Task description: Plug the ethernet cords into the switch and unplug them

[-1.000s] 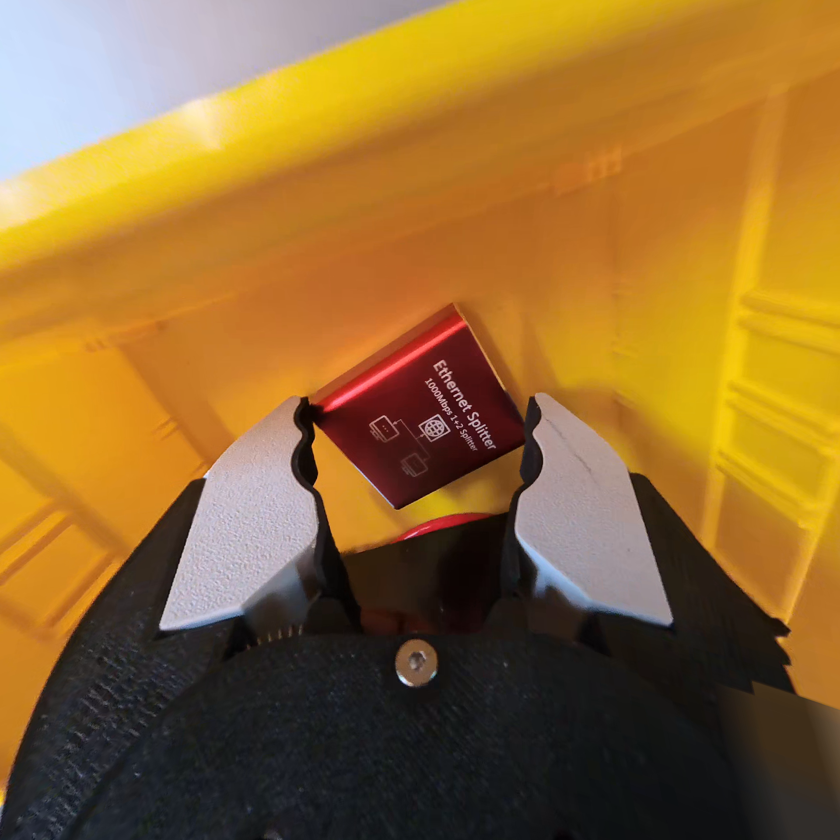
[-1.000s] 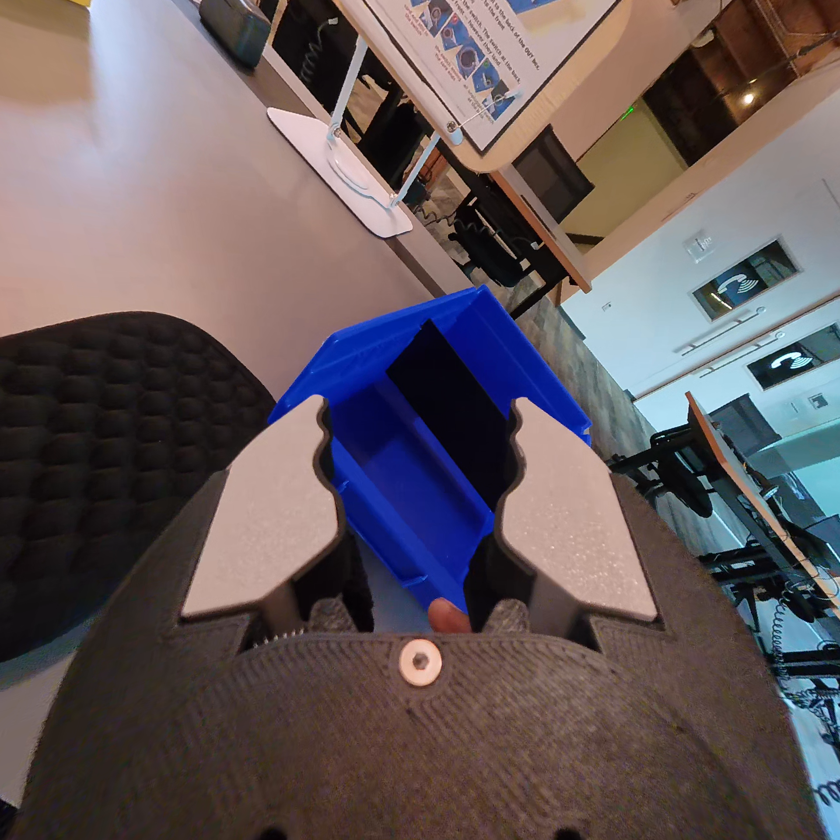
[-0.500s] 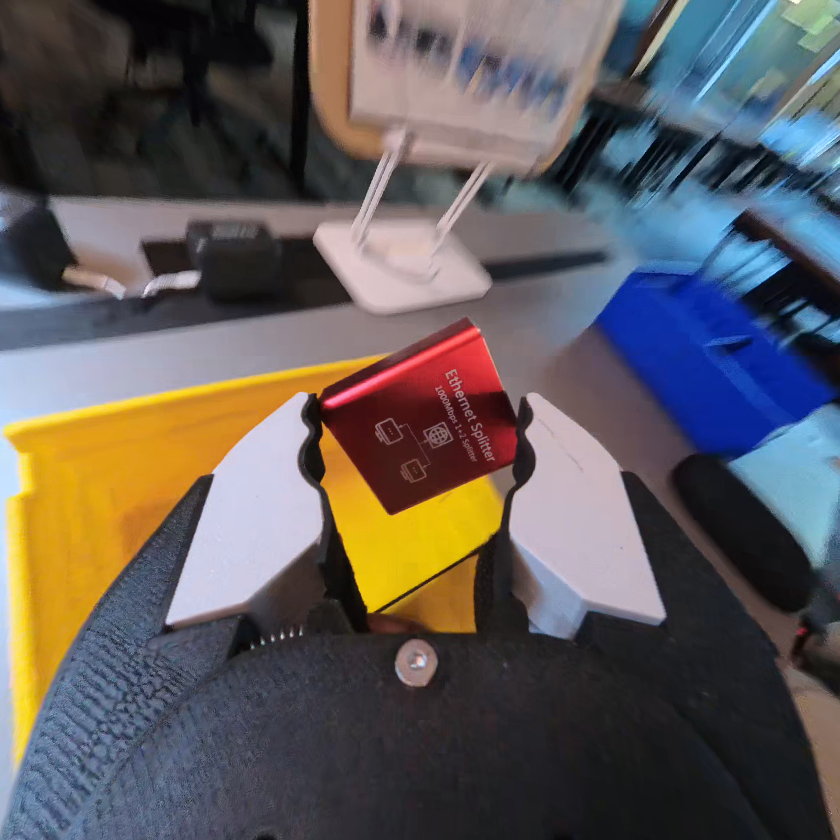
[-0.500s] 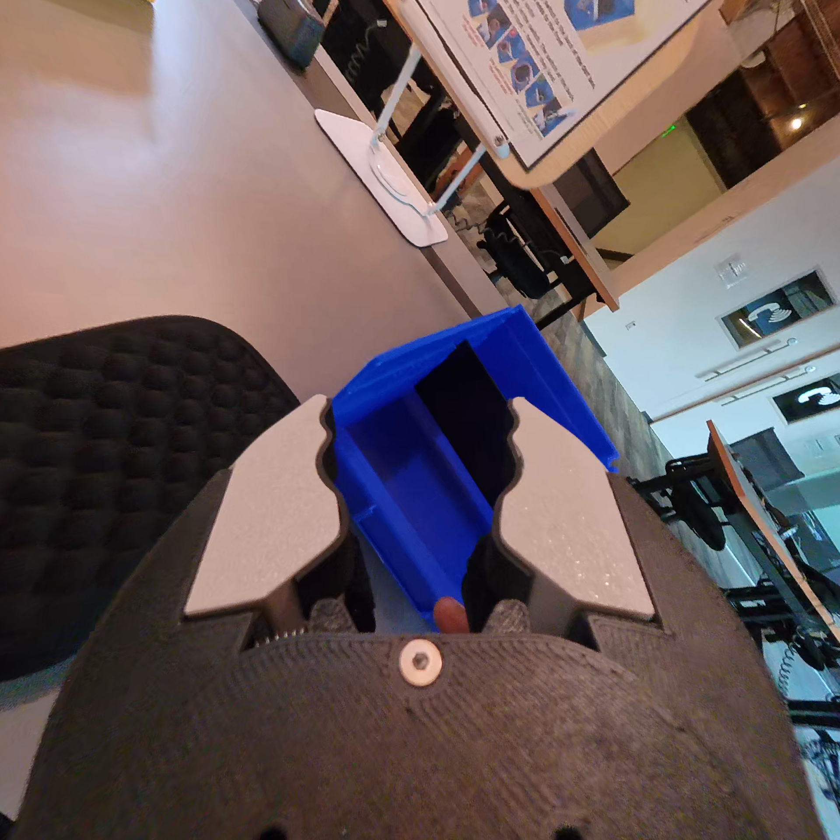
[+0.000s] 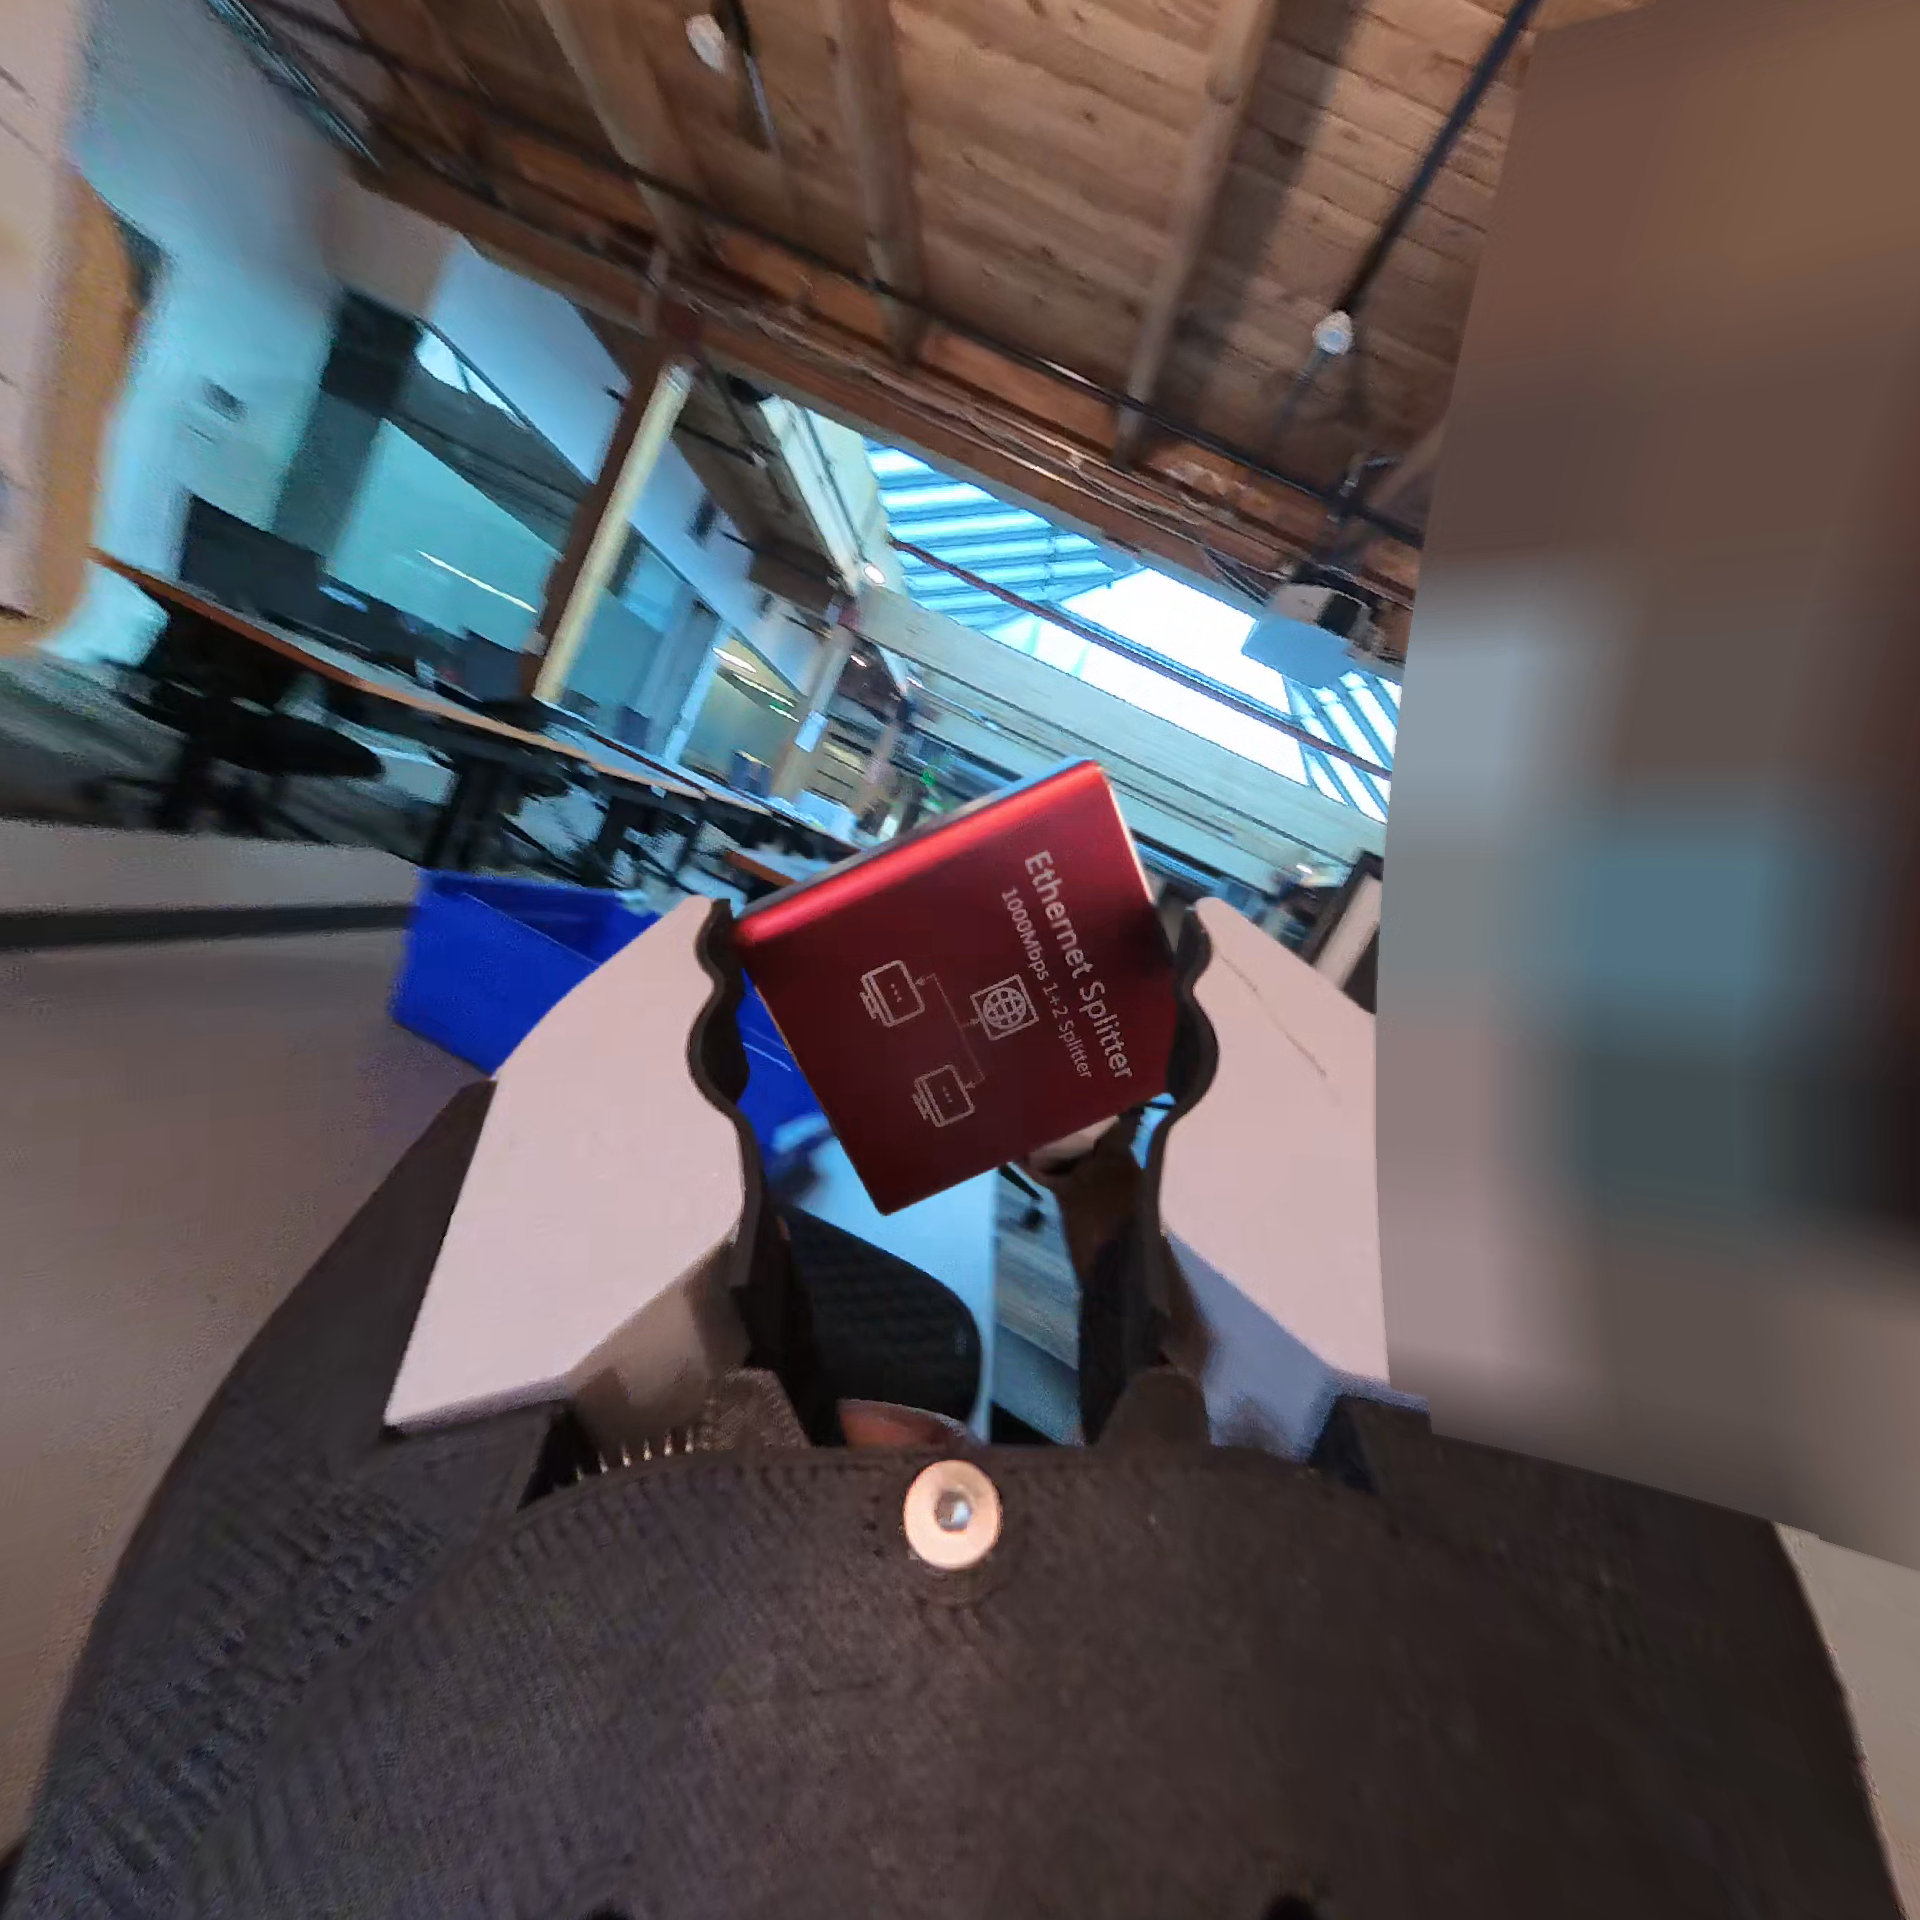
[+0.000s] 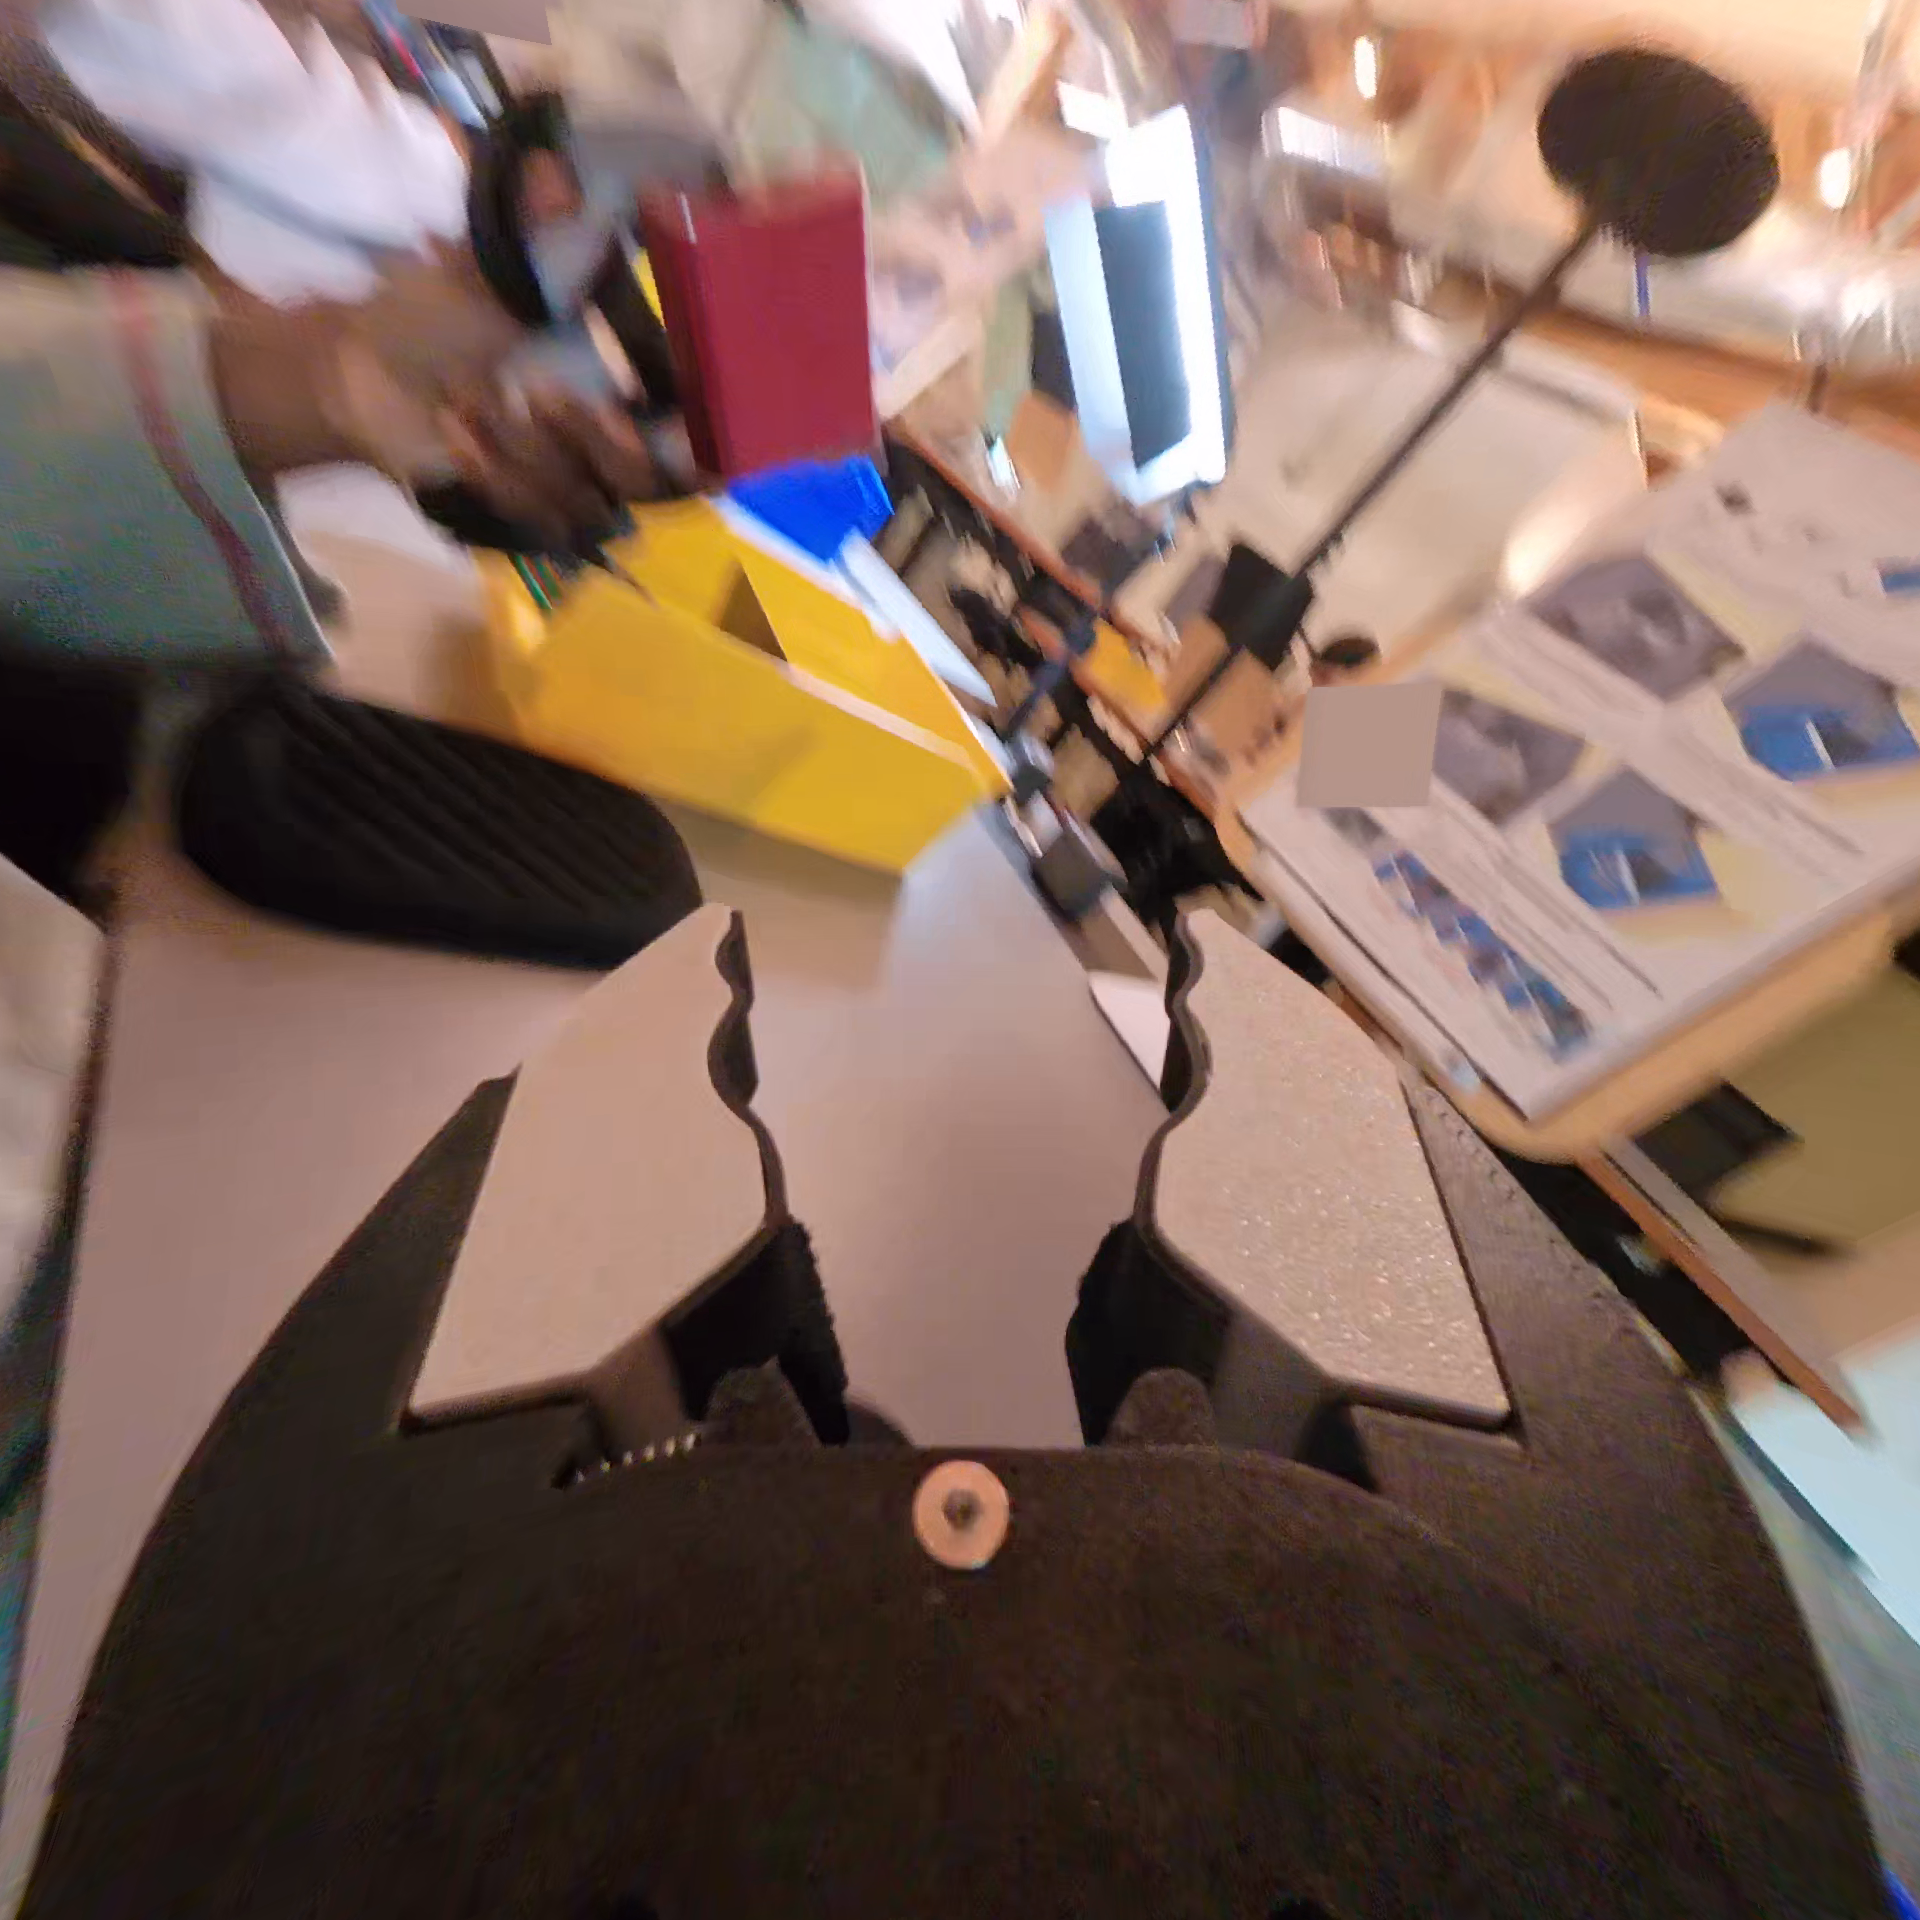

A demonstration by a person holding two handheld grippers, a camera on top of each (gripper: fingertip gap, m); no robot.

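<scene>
My left gripper point(image 5: 956, 935) is shut on the red switch point(image 5: 966, 987), a flat metal box held tilted between the two fingers and raised in the air. The same switch shows blurred at the upper left of the right wrist view point(image 6: 769, 332), above the yellow bin point(image 6: 727, 707), next to a person's hand point(image 6: 416, 384). My right gripper point(image 6: 956, 935) is open and empty, low over the grey table point(image 6: 935, 1143). No ethernet cord is clearly in view.
A blue bin point(image 5: 488, 966) stands on the table behind the left gripper. A black textured pad point(image 6: 416, 821) lies beside the yellow bin. A tilted picture board on a stand point(image 6: 1610, 831) is at the right. The right wrist view is motion-blurred.
My left gripper has lifted the red switch out of the yellow bin and swung up and right. My right gripper has turned away from the blue bin toward the yellow bin.
</scene>
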